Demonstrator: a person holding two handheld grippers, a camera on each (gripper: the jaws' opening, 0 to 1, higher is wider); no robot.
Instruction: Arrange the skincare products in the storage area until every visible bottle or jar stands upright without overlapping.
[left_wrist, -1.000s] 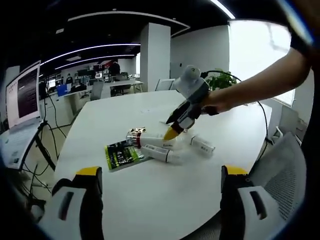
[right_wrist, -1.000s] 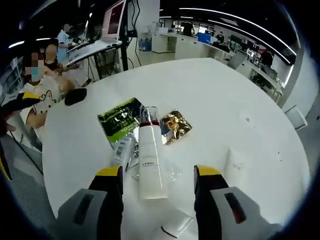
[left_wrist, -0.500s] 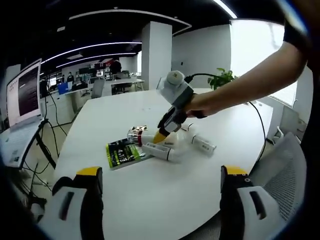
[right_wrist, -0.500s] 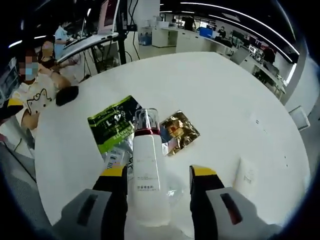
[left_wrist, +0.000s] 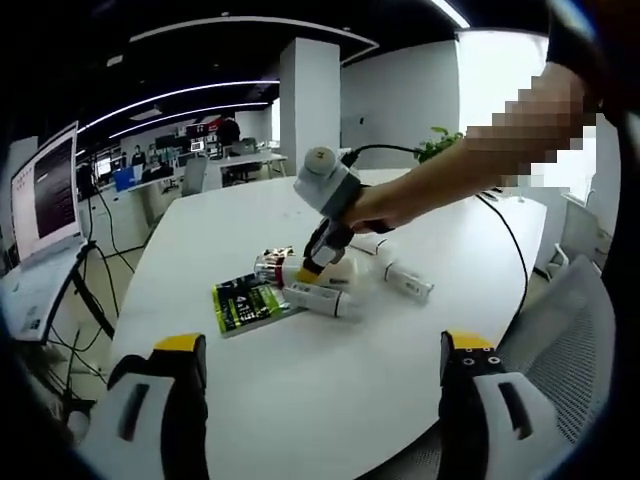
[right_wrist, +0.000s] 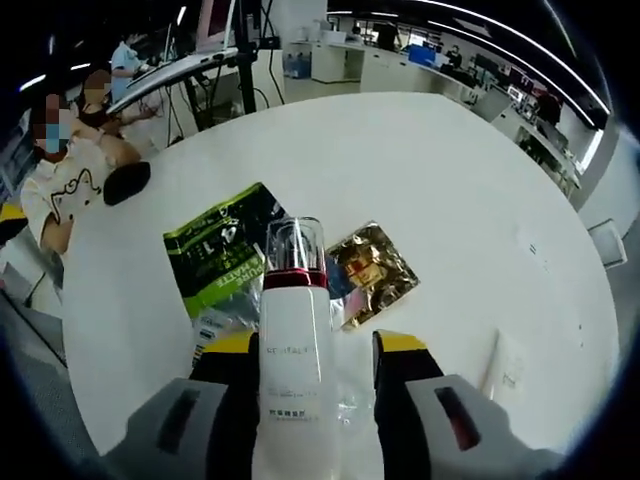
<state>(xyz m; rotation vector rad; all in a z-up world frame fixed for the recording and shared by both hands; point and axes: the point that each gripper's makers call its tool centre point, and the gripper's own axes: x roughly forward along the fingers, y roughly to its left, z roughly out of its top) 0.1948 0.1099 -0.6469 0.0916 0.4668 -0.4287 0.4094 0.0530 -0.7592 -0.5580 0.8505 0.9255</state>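
white round table (left_wrist: 330, 390) carries the clutter near its middle. right gripper (right_wrist: 310, 345), right gripper view: yellow-tipped jaws sit either side of a white bottle (right_wrist: 295, 380) with a clear cap and red collar, lying flat, cap pointing away; whether the jaws press it or just flank it, cannot tell. green sachet (right_wrist: 222, 245) lies just left of the cap, gold foil sachet (right_wrist: 368, 272) just right, a small white tube (right_wrist: 215, 322) partly under the bottle's left side. a flat white pack (right_wrist: 505, 365) lies apart, right. left gripper (left_wrist: 315, 345), left gripper view: jaws spread wide, nothing between, well back from the pile. same view: another white tube (left_wrist: 405, 282) lies on its side right of the pile.
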